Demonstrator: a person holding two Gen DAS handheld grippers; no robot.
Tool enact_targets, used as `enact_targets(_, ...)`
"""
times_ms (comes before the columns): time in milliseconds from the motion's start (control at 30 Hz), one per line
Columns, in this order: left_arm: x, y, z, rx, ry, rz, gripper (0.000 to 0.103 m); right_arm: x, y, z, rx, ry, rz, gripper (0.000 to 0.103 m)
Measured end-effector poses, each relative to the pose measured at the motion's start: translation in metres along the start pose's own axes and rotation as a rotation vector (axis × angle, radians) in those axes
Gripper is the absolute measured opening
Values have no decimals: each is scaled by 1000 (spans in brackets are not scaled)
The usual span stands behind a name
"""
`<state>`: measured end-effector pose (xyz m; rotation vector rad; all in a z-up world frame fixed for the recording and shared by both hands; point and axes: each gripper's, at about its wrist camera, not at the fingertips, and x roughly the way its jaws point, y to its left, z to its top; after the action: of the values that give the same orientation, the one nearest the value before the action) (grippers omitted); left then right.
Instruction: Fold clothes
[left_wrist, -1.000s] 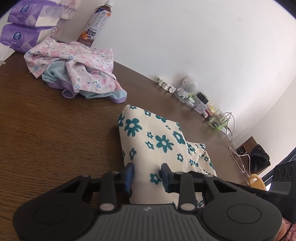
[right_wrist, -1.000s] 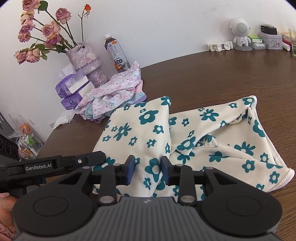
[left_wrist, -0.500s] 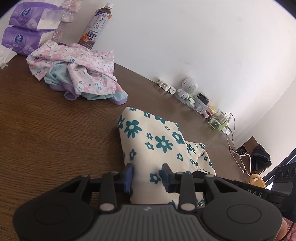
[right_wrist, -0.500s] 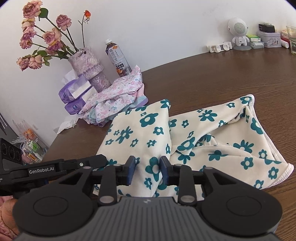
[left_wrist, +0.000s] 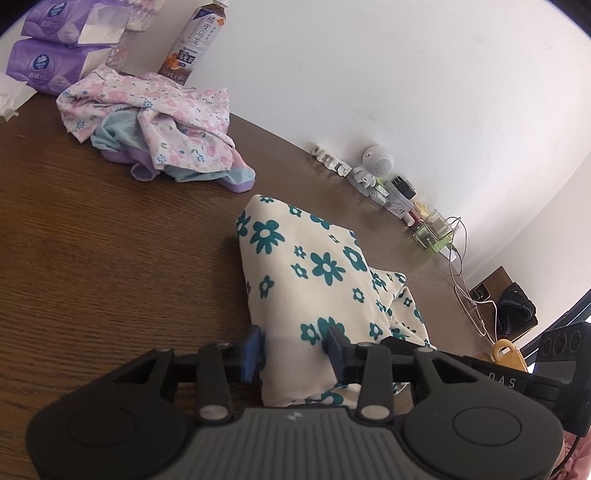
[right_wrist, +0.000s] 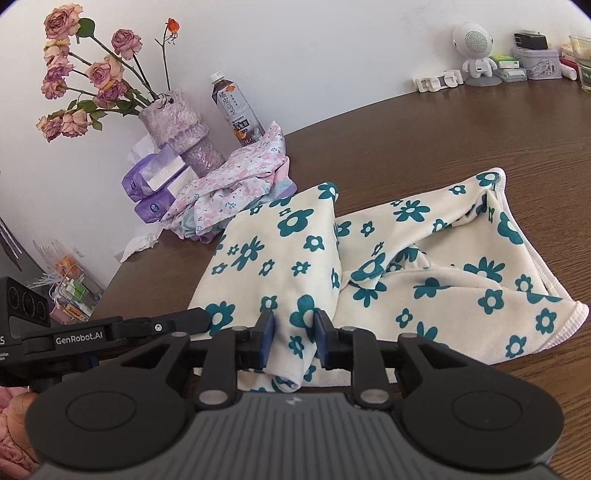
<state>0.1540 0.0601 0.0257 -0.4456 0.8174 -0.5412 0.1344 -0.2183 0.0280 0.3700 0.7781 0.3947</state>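
Cream flowered cloth (right_wrist: 369, 258) is pinched as a fold between the closing right gripper (right_wrist: 293, 341), while it is loosely straddled by the opening left gripper (left_wrist: 295, 350).

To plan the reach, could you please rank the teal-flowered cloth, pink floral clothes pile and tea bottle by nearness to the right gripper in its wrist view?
1. teal-flowered cloth, between the fingers.
2. pink floral clothes pile, farther, left.
3. tea bottle, behind the pile, by the wall.

Cloth (left_wrist: 314, 288) near end hidden behind gripper body.
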Motion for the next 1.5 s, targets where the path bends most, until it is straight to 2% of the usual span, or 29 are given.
enact_targets(67,2,-1,-1,3,4,-2,50,0,1,-1,-20,4,1,25)
enact_targets(133,3,2,0,-22,5,-3,51,2,0,-2,-18,9,3,25)
enact_targets(233,-2,7,1,-68,-33,17,62,-5,-7,2,19,-17,29,28)
enact_targets(333,-3,8,0,-112,-60,39,61,-18,-13,8,3,-75,-4,38)
enact_targets(533,5,6,-3,-178,-92,80,60,-33,-43,22,-65,-133,-162,51)
enact_targets(600,7,6,-4,-201,-110,96,59,-37,-61,27,-58,-137,-200,51)
enact_targets(733,13,3,-5,-241,-136,105,58,-42,-93,33,-26,-136,-219,51)
enact_targets(833,19,2,-2,-265,-155,114,56,-44,-111,37,-24,-122,-197,53)
enact_targets(1033,30,4,3,-313,-167,120,46,-48,-134,38,-9,-85,-85,53)
enact_targets(1100,32,1,4,-302,-164,141,45,-47,-142,37,15,-70,-52,53)
enact_targets(1167,34,-4,5,-273,-161,172,35,-46,-148,34,42,-62,-27,53)
enact_targets(1233,35,-6,5,-263,-164,179,32,-45,-151,32,60,-57,3,53)
enact_targets(1500,36,-16,10,-202,-172,208,26,-42,-145,26,68,-33,61,52)
